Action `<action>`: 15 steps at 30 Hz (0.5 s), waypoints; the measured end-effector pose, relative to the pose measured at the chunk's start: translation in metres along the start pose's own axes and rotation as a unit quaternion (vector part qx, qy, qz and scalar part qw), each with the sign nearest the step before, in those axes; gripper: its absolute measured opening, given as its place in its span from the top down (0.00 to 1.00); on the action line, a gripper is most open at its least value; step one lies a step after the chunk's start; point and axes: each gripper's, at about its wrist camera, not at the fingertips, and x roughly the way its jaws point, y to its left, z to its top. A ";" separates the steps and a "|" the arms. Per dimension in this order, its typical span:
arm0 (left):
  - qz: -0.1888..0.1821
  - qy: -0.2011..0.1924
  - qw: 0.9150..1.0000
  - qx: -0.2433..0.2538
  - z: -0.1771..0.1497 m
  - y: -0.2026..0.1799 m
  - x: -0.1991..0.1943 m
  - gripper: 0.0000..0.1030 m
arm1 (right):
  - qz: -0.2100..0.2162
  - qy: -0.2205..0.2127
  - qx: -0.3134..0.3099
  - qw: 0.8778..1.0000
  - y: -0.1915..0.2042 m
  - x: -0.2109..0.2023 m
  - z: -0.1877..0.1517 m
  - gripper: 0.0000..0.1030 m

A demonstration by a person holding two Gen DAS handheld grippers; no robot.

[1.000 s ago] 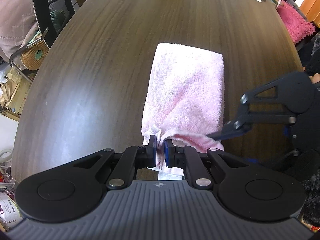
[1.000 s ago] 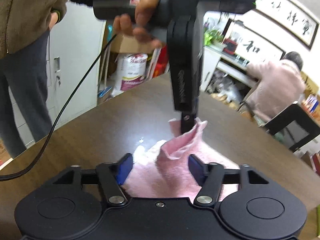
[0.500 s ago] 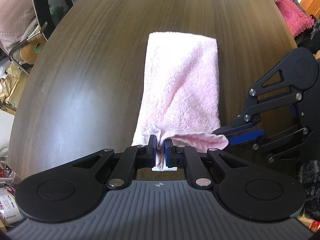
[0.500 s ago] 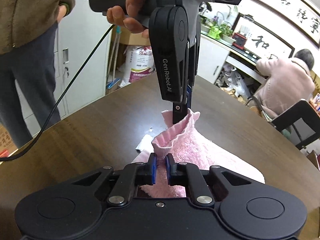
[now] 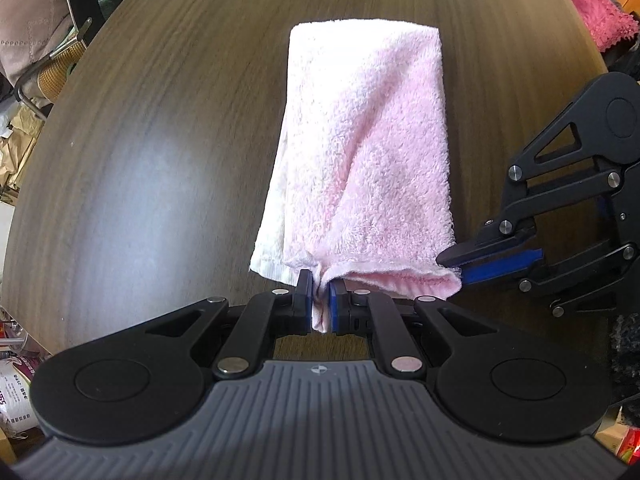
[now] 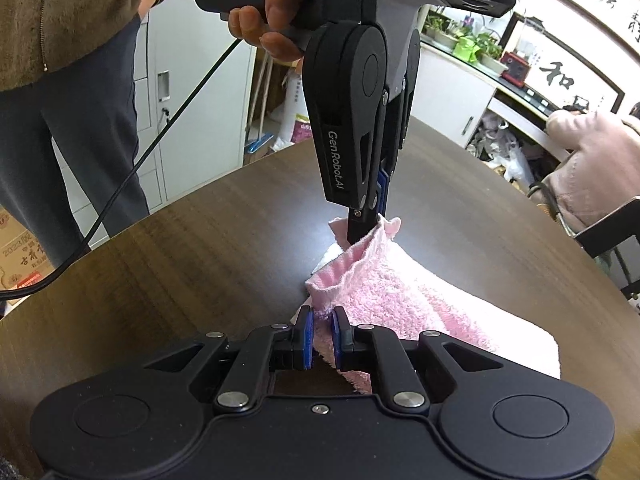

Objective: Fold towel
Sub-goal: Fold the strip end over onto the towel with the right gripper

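Note:
A pink towel (image 5: 368, 140) lies folded lengthwise on the dark wooden table (image 5: 160, 140); it also shows in the right wrist view (image 6: 400, 288). My left gripper (image 5: 320, 300) is shut on the towel's near left corner and holds it raised off the table. My right gripper (image 6: 322, 336) is shut on the near right corner. In the left wrist view the right gripper (image 5: 452, 262) pinches the towel's right end. In the right wrist view the left gripper (image 6: 366, 220) hangs from above with the corner in it.
A chair (image 5: 76, 12) stands at the table's far left edge. A magenta cushion (image 5: 600, 12) lies at the far right. In the right wrist view, a person (image 6: 60, 80) stands at the left and another sits at the right (image 6: 592, 160).
My right gripper has closed on the towel's near right corner. Both grippers have lifted the near end, and the far end looks closer.

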 end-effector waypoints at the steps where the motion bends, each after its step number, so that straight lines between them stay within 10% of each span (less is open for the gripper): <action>1: 0.006 0.003 1.000 0.003 0.000 0.000 0.002 0.90 | 0.000 0.001 0.000 1.000 -0.001 0.002 0.001 0.91; 15: 0.059 0.033 0.998 0.009 -0.008 0.012 0.009 0.78 | 0.030 0.025 0.010 0.999 -0.015 0.029 0.010 0.91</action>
